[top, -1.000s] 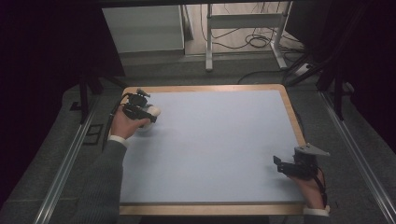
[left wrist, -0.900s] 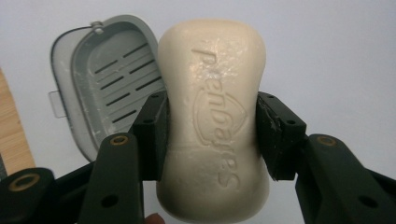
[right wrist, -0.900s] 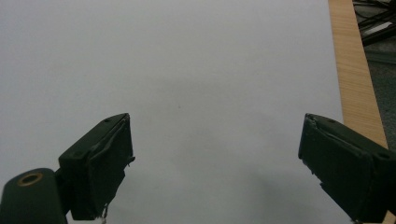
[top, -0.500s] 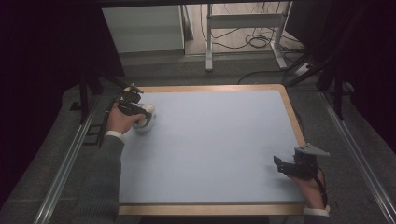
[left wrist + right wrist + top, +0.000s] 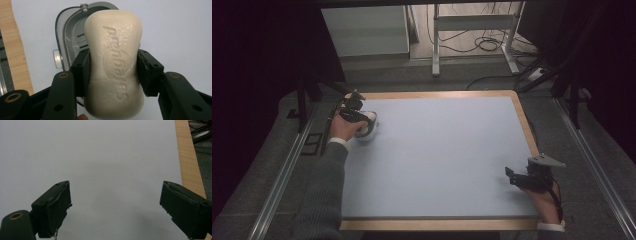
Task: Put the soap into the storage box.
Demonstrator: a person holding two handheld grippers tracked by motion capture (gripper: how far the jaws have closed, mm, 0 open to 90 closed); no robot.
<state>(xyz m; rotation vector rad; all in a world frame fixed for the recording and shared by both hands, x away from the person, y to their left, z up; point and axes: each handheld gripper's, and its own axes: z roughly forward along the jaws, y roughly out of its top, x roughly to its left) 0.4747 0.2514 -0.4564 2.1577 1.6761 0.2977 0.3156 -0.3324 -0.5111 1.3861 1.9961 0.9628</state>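
One bar of soap sits clamped between the pads of my left gripper, held across its middle, with the grey dish directly beyond and below it, its open tray showing past the soap's far end. From above I see that gripper at the far left corner of the counter, over the dish. I judge the step in hand to be lowering the soap into the dish; next I'd need to centre the bar over the tray, ease it down until it rests, then release. My right gripper is spread wide with nothing between its pads, idle over bare counter near its right edge.
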